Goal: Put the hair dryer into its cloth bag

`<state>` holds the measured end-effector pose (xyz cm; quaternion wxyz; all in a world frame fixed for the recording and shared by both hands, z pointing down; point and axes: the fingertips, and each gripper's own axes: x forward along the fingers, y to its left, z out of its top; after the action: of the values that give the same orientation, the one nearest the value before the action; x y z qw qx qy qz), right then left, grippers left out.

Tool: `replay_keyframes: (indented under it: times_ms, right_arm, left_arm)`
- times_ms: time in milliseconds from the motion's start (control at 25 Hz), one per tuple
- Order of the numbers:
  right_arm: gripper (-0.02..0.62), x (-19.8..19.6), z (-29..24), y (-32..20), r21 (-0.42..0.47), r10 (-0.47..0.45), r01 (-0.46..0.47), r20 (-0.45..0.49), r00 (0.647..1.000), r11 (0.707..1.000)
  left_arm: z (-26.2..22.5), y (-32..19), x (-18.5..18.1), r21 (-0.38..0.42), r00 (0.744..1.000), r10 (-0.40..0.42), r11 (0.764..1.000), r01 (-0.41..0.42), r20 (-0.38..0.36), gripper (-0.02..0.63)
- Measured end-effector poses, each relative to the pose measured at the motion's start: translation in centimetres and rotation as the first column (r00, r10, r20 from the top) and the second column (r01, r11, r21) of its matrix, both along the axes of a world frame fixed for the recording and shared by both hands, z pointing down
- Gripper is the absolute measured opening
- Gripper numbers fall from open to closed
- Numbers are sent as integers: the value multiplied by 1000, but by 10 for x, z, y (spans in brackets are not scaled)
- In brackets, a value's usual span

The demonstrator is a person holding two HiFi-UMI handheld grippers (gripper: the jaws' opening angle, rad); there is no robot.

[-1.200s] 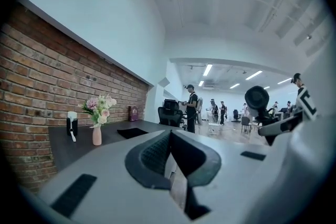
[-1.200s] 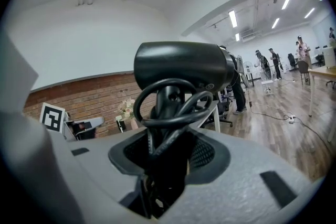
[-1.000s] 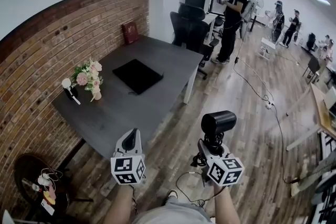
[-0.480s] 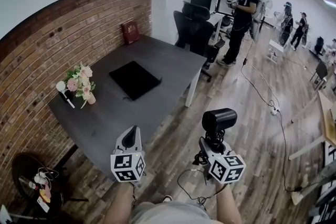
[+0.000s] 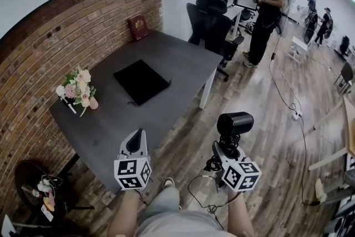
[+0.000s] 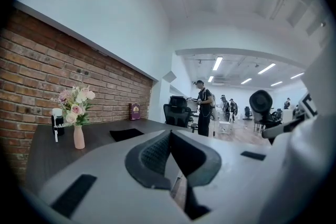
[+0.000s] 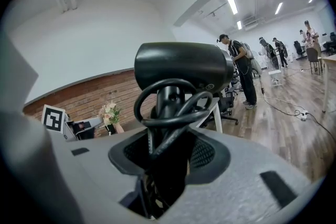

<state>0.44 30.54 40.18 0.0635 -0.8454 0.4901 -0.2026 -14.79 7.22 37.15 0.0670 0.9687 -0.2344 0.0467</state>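
A black hair dryer (image 5: 234, 123) stands upright in my right gripper (image 5: 226, 150), whose jaws are shut on its handle with the coiled cord. In the right gripper view the dryer's barrel (image 7: 184, 65) fills the middle, above the right gripper (image 7: 169, 150). My left gripper (image 5: 135, 140) is shut and holds nothing; it hovers by the near edge of the dark table (image 5: 105, 125). The black cloth bag (image 5: 141, 81) lies flat in the middle of the table, well ahead of both grippers. The left gripper view shows the left gripper (image 6: 169, 136), the bag (image 6: 126, 134) and the dryer (image 6: 261, 103).
A vase of pink flowers (image 5: 77, 89) stands at the table's left by the brick wall, a maroon book (image 5: 137, 26) at its far end. Black office chairs (image 5: 213, 24) sit beyond the table. A person (image 5: 267, 8) stands further back. A cable (image 5: 285, 86) trails across the wooden floor.
Both grippers and my viewpoint have advanced toward the table, so its near edge now lies under the left gripper. The dryer stays gripped; the left jaws stay shut.
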Motion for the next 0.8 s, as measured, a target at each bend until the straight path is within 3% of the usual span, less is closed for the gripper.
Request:
replay_keyframes:
  times_ms: [240, 800]
  right_arm:
    - [175, 33, 12, -20, -10, -2, 2, 5, 1000, 1000]
    - [173, 175, -12, -119, -29, -40, 39, -36, 999, 999]
  left_arm:
    - [9, -22, 38, -8, 1000, 1, 1000, -1, -4, 6]
    - [2, -128, 173, -42, 998, -42, 998, 39, -51, 6]
